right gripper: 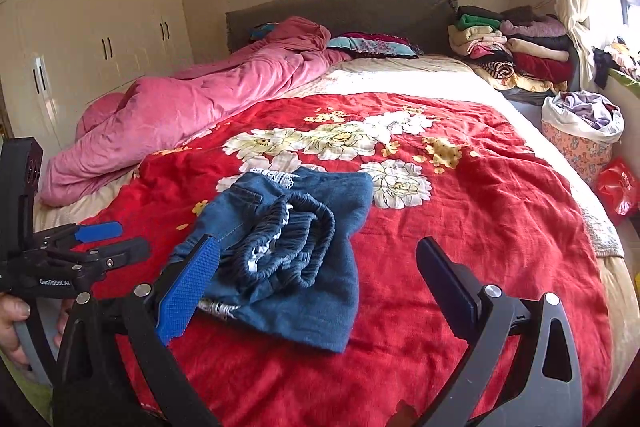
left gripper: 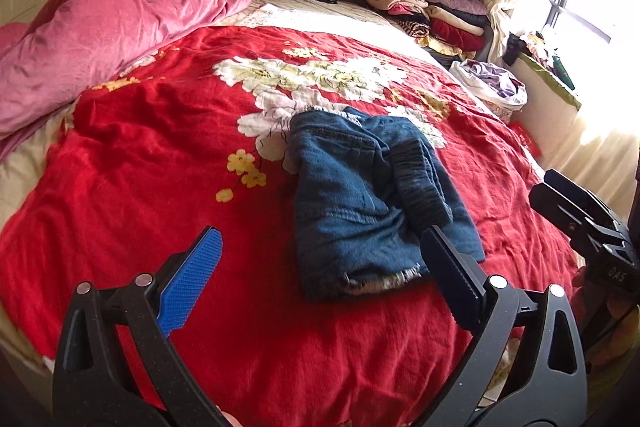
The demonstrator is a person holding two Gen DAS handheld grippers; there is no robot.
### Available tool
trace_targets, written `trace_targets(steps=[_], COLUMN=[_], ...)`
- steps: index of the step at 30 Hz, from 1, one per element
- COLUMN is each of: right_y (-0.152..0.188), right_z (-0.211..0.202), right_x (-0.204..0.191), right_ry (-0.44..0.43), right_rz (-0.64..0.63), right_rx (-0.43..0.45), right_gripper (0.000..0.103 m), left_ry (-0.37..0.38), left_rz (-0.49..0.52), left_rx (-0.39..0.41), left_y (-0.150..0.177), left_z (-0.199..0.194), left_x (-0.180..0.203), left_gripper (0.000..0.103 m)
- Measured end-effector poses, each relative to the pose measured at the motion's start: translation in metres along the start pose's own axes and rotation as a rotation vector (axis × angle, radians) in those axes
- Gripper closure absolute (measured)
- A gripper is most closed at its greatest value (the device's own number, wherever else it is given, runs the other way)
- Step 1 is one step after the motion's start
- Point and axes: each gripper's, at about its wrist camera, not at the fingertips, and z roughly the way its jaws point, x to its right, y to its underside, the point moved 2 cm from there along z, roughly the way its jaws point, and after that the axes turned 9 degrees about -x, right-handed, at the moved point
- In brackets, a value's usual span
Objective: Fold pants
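Bedroom; bed under a red flowered blanket (right gripper: 500, 227), window at 3 o'clock. The folded blue denim pants (right gripper: 296, 255) lie mid-blanket, elastic waistband up. Left claw (left gripper: 320, 267) wide, holding nothing; right claw (right gripper: 320, 271) wide, holding nothing. We judge the fold nearly done: square the edges. Open blanket toward 3 o'clock; crumpled pink quilt (right gripper: 180, 115) crowds 10 o'clock.

The folded blue denim pants (left gripper: 372, 203) lie on the red flowered blanket (left gripper: 160, 155) covering the bed. The left claw (left gripper: 320, 255) hangs above the blanket, fingers spread wide, empty. The right claw (left gripper: 560, 199) shows at the right edge.
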Motion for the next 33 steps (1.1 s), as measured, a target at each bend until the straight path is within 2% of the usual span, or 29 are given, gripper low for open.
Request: trace_targets(steps=[5, 14, 23, 33], right_y=[0.011, 0.029, 0.047, 0.073], right_z=[-0.005, -0.008, -0.015, 0.000], right_x=[-0.008, -0.018, -0.021, -0.026], right_ry=[0.035, 0.048, 0.078, 0.053], right_rz=[-0.038, -0.037, -0.024, -0.010], right_rx=[-0.005, -0.014, -0.028, -0.105], right_gripper=[0.005, 0.005, 0.005, 0.005], left_ry=[-0.015, -0.025, -0.037, -0.028], left_rz=[0.000, 0.006, 0.002, -0.031], left_rx=[0.023, 0.040, 0.018, -0.013], left_y=[0.010, 0.026, 0.050, 0.063], left_z=[-0.008, -0.023, -0.025, -0.015], left_x=[0.000, -0.001, -0.007, -0.014], left_gripper=[0.010, 0.010, 0.010, 0.010])
